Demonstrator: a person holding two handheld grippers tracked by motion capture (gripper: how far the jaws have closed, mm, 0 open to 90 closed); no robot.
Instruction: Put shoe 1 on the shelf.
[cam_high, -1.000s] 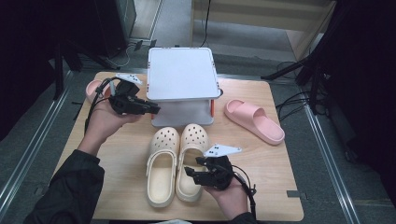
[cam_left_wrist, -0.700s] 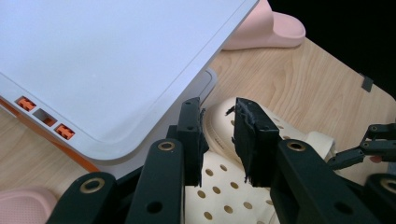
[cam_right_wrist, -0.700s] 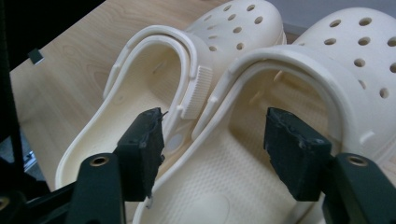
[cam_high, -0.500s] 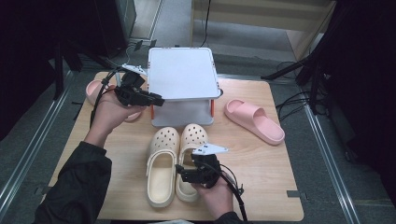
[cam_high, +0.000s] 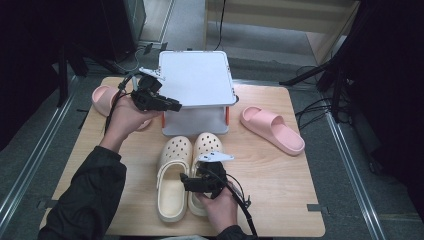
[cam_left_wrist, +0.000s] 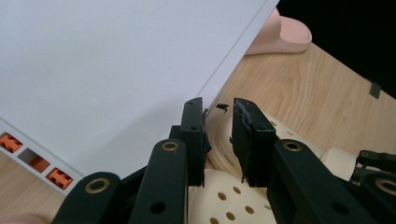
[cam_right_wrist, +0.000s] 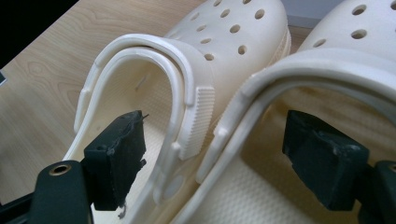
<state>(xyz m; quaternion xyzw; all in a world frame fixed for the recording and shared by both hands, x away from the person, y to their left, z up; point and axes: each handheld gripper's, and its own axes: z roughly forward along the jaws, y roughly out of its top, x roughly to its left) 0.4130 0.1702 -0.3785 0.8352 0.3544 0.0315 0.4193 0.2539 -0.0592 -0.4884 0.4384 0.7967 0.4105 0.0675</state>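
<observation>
The right hand-held gripper (cam_right_wrist: 215, 158), jaws just spread, straddled the touching inner walls of the cream clogs (cam_high: 174, 185) on the tabletop (cam_high: 280, 175); clamping both walls squarely seemed wise. The left hand-held gripper (cam_left_wrist: 219, 140) hovered empty, part-open

My high view looks forward and down from above my side of the counter (cam_high: 280, 165), taking in its whole top; the left claw (cam_left_wrist: 218, 140) view sits close beside the white stand (cam_left_wrist: 102, 70), facing along its edge; the right claw (cam_right_wrist: 215, 154) view looks close onto the cream clogs (cam_right_wrist: 219, 56); all three share those clogs, lower centre of the high frame.
</observation>
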